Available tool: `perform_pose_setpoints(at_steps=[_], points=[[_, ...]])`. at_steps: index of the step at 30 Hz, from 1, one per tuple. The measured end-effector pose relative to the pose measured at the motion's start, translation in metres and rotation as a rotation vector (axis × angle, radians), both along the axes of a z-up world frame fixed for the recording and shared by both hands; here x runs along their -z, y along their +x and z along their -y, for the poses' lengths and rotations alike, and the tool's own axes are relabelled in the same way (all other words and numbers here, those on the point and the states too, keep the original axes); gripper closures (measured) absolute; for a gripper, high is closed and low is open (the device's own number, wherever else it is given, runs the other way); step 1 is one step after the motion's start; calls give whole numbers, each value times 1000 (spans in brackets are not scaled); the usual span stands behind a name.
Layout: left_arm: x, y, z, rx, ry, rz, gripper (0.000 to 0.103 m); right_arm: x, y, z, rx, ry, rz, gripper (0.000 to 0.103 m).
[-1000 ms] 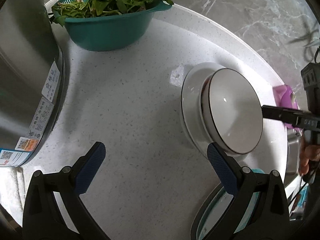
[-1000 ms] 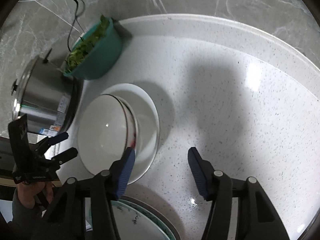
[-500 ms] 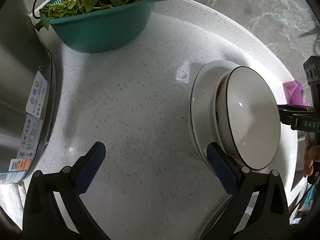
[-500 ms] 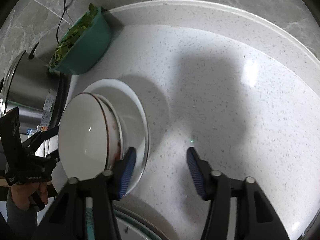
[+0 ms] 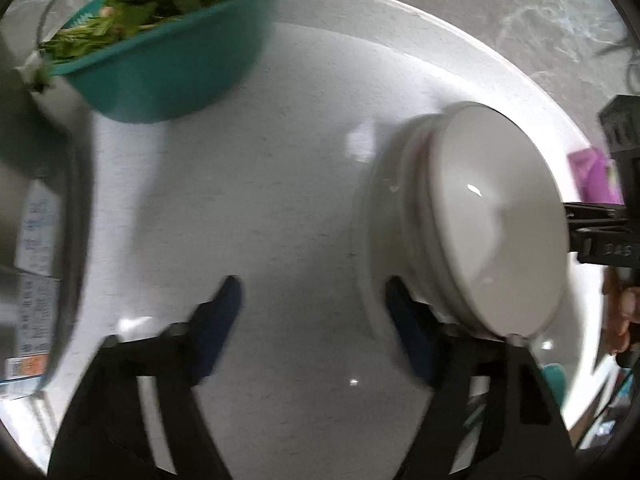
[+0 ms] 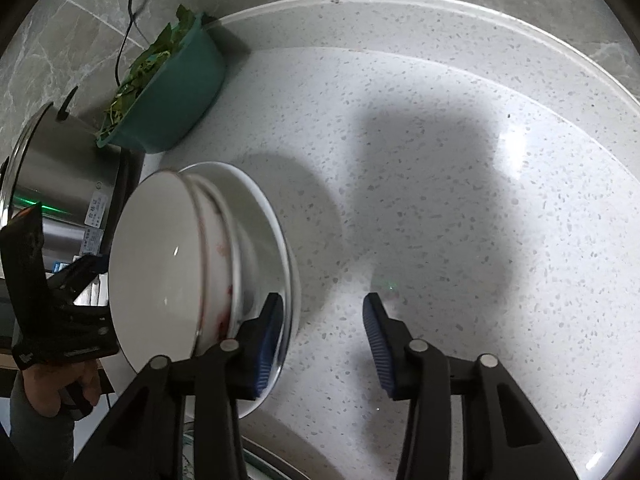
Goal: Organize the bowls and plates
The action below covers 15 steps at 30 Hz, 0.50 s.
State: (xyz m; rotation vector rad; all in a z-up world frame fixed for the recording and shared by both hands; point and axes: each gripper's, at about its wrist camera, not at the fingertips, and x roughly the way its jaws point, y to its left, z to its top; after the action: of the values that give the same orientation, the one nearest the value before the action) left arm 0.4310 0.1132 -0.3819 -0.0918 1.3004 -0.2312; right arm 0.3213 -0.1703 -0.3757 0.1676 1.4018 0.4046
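Observation:
A white bowl (image 5: 500, 220) with a thin dark rim and red marks on its side sits in a wide white plate (image 5: 384, 220) on the speckled counter. My left gripper (image 5: 312, 286) is closing beside the stack, its right finger at the plate's near edge and only bare counter in the gap. In the right wrist view the bowl (image 6: 160, 260) and plate (image 6: 260, 220) fill the left side. My right gripper (image 6: 323, 300) is closing too. One finger hangs over the plate, the other over the counter, and the plate's rim lies between them untouched.
A teal basin of leafy greens (image 6: 172, 92) and a steel pot (image 6: 60, 172) stand behind the stack. Another plate's rim (image 6: 256, 464) shows at the bottom edge. A purple item (image 5: 592, 176) lies past the bowl. The white counter (image 6: 440, 160) stretches to the right.
Both grippers have come lower and closer to the bowl and plate. The left jaws have narrowed a lot in the last half second, the right jaws steadily.

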Motion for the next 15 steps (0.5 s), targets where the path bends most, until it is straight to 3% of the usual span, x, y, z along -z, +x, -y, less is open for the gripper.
perform_pose_setpoints(at_steps=[4,9,15], points=[[2,6,3,-10,-16,-3,42,2,-1,-3,-3,0,2,62],[6,12,1,-16,-38,-7,47,4,-1,-12,-27,12,3,75],[13,13,13,-6,13,-20,50,5,-3,-18,-24,41,33,86]])
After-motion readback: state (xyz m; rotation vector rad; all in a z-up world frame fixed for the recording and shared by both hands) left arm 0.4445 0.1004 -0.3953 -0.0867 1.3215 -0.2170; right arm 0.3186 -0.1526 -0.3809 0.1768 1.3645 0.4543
